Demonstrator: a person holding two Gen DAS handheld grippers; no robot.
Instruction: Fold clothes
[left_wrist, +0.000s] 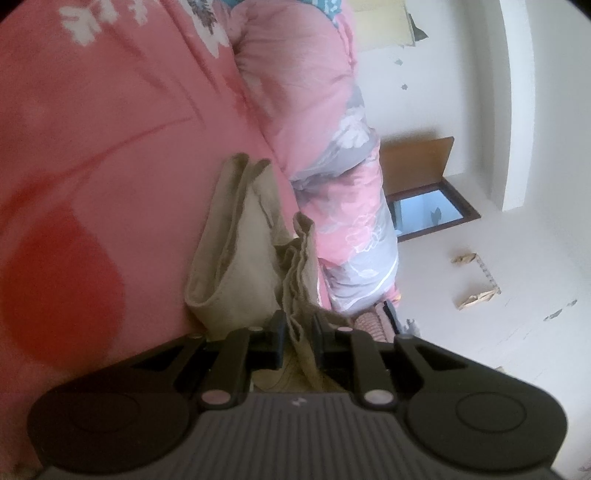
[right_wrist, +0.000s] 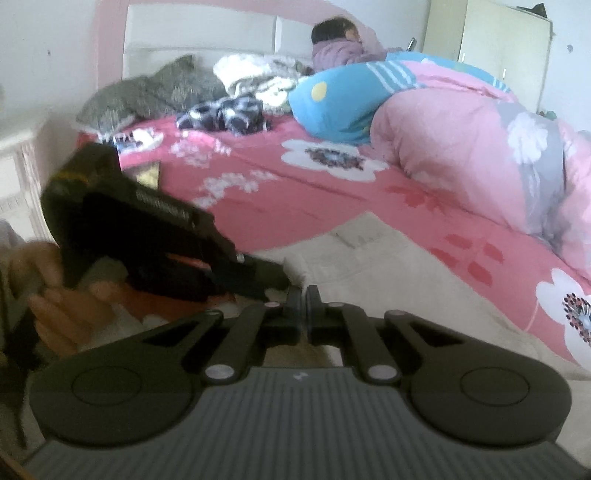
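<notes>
Left gripper (left_wrist: 298, 328) pinches a bunched edge of the beige garment (left_wrist: 236, 236), whose long axis runs away across the pink bedsheet (left_wrist: 110, 147). Right gripper (right_wrist: 303, 295), fully closed, sits beside it; whether cloth is caught is unclear.

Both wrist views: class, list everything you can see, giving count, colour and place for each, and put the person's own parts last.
beige garment: one, beige, folded on the bed
bedsheet: one, pink with white flowers, covering the bed
quilt: one, pink and grey, bunched at the far side
blue pillow: one, blue, beside the quilt
grey cushions: two, grey, at the headboard
wardrobe: one, cream, in the corner
left gripper: one, black, fingers shut on the beige garment
right gripper: one, black, fingers shut
hand: one, holding the left gripper
</notes>
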